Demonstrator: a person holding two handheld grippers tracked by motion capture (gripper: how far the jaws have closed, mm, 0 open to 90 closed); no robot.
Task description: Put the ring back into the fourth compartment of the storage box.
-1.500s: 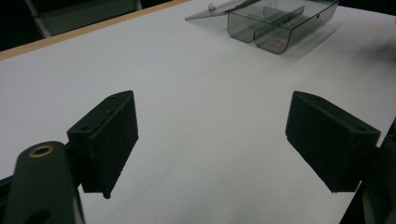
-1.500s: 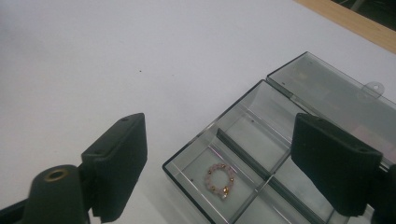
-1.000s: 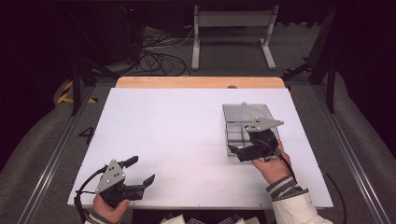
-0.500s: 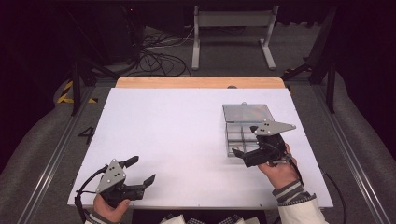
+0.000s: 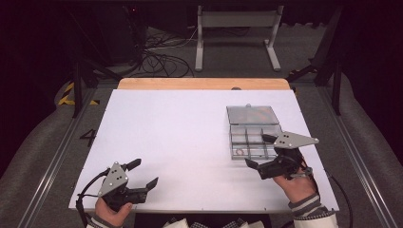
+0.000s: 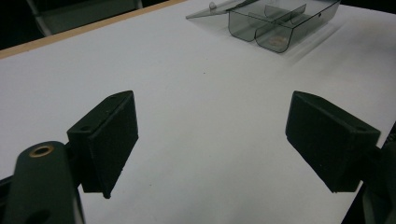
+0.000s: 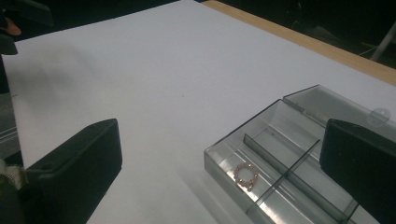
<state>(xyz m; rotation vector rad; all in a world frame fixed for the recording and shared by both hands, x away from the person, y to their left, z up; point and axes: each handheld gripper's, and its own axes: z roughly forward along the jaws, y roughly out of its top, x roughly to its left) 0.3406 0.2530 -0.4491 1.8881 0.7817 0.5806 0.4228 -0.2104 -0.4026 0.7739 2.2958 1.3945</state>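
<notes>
A small beaded ring (image 7: 246, 176) lies in the near corner compartment of the clear divided box (image 5: 252, 137), whose lid is folded open flat behind it on the right half of the white table (image 5: 171, 137). The right gripper (image 5: 260, 152) sits just beside the box's near edge; its jaws have just been opening, now stand wide and hold nothing, so the drop-off looks done. The left gripper (image 5: 145, 173), also wide and empty, rests at the near left edge; next probably comes shutting the lid, which calls for reaching past the box.

The white worktop (image 5: 180, 142) is brightly, evenly lit from above, while the room behind stays dark. Shadows are soft; close-up jaws look slightly blurred.
</notes>
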